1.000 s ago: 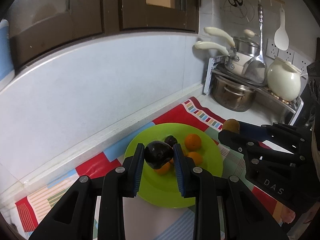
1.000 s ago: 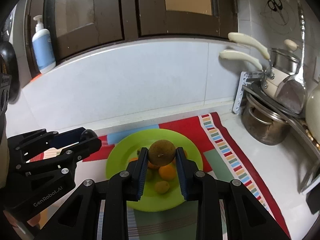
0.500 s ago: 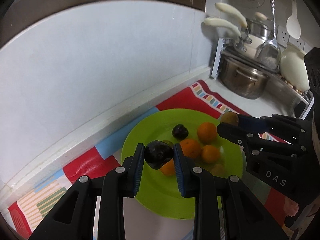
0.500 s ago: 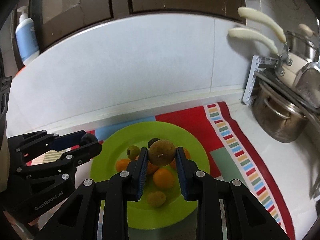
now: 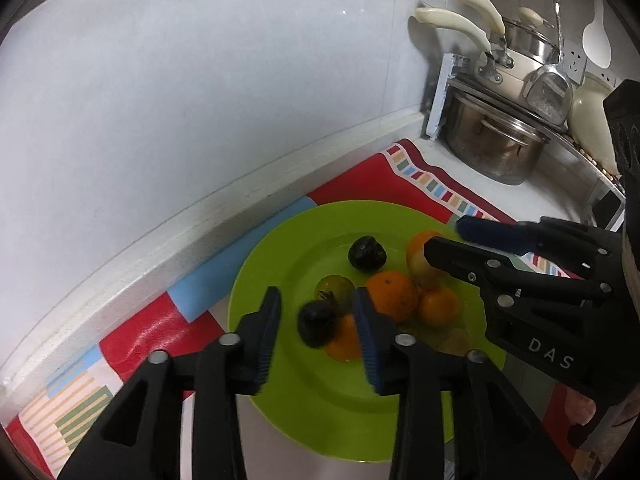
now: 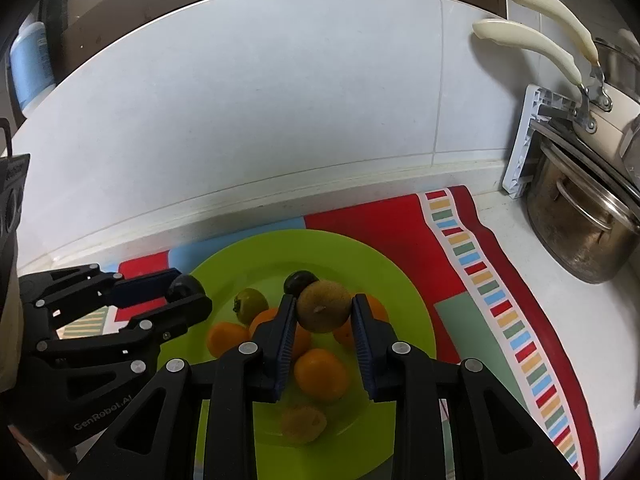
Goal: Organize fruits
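Observation:
A green plate (image 5: 296,264) (image 6: 404,280) on a colourful mat holds several oranges (image 5: 390,294), a green fruit (image 5: 332,286) and a dark fruit (image 5: 366,254). My left gripper (image 5: 316,320) has opened over the plate's left side; a second dark fruit (image 5: 316,323) sits loose between its jaws, touching neither. In the right wrist view that gripper (image 6: 188,294) shows at left with the dark fruit (image 6: 182,286). My right gripper (image 6: 322,316) is shut on a brown kiwi (image 6: 323,311) above the plate's middle; it shows in the left wrist view (image 5: 452,240).
A steel pot (image 5: 492,148) (image 6: 580,236) stands under a rack with cream-handled pans (image 5: 516,46) at the right. A white tiled wall (image 5: 200,100) runs behind the plate. The striped mat (image 6: 492,280) extends right of the plate. A blue bottle (image 6: 30,68) stands far left.
Both grippers have moved down toward the plate. My left gripper has opened and let go of the dark fruit. The right gripper still holds the kiwi.

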